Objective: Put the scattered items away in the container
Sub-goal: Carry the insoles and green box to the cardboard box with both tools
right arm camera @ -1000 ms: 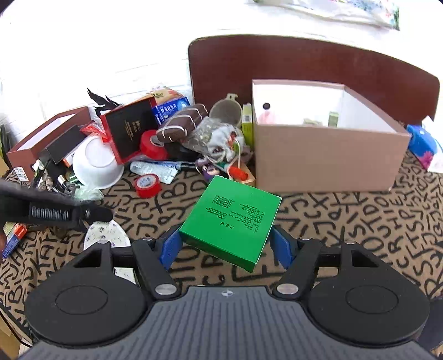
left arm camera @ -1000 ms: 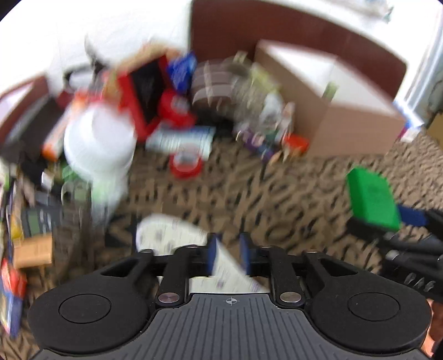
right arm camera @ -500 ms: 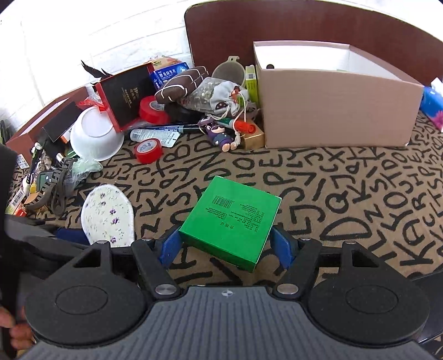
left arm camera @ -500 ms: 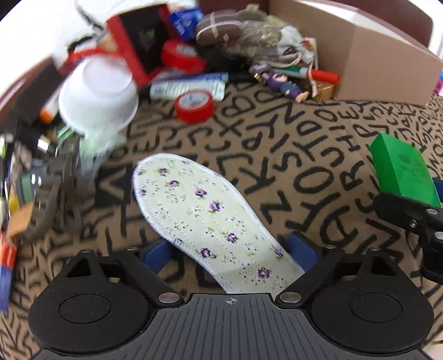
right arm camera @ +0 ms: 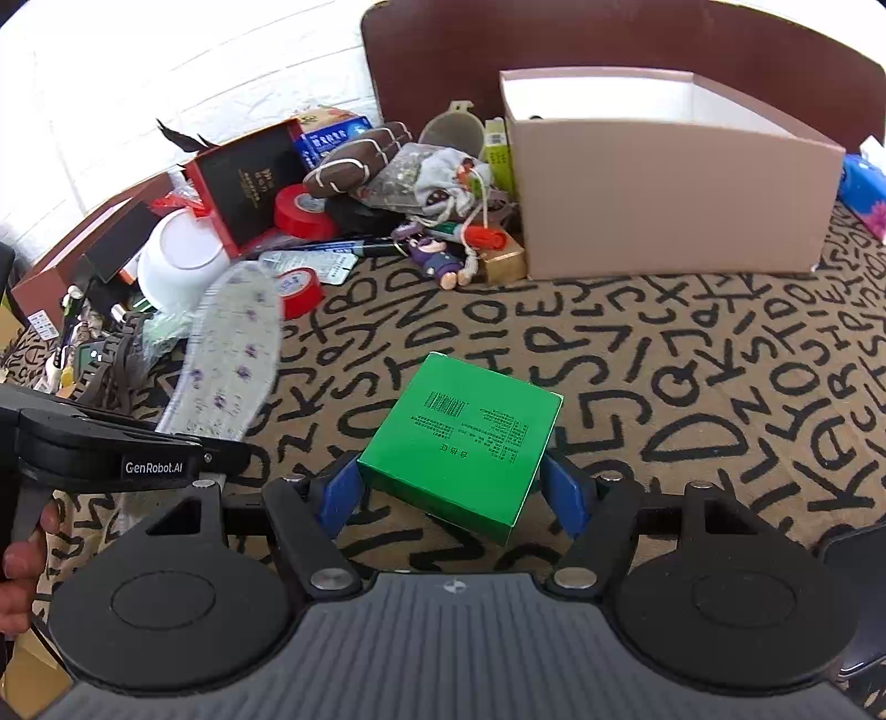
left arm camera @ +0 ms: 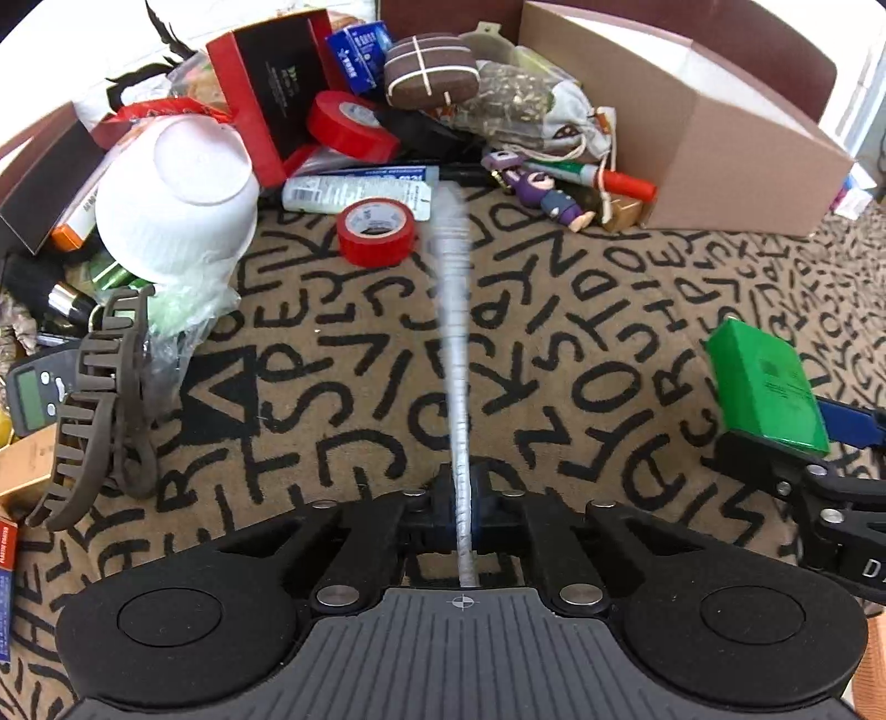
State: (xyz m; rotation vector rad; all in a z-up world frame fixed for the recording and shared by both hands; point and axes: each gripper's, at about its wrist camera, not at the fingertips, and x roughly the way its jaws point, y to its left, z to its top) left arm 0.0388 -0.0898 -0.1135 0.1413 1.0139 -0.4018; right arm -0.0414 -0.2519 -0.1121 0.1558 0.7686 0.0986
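Observation:
My left gripper (left arm camera: 460,498) is shut on a floral insole (left arm camera: 455,343), seen edge-on in the left wrist view and lifted above the table; its flat side shows in the right wrist view (right arm camera: 232,354). My right gripper (right arm camera: 451,487) is shut on a green box (right arm camera: 462,443), held above the patterned tablecloth; the box also shows at the right of the left wrist view (left arm camera: 767,382). The open cardboard box (right arm camera: 664,188) stands at the back right, also in the left wrist view (left arm camera: 692,138).
A clutter pile lies at the back left: white bowl (left arm camera: 177,199), red tape rolls (left arm camera: 376,230), red-black box (left arm camera: 266,99), tube, purple figure (left arm camera: 548,194), marker, drawstring bag, hair claw (left arm camera: 94,404). A chair back (right arm camera: 609,44) stands behind the box.
My left gripper has shut on the insole, lifted it off the table and turned it on edge. The right gripper still holds the green box, little moved.

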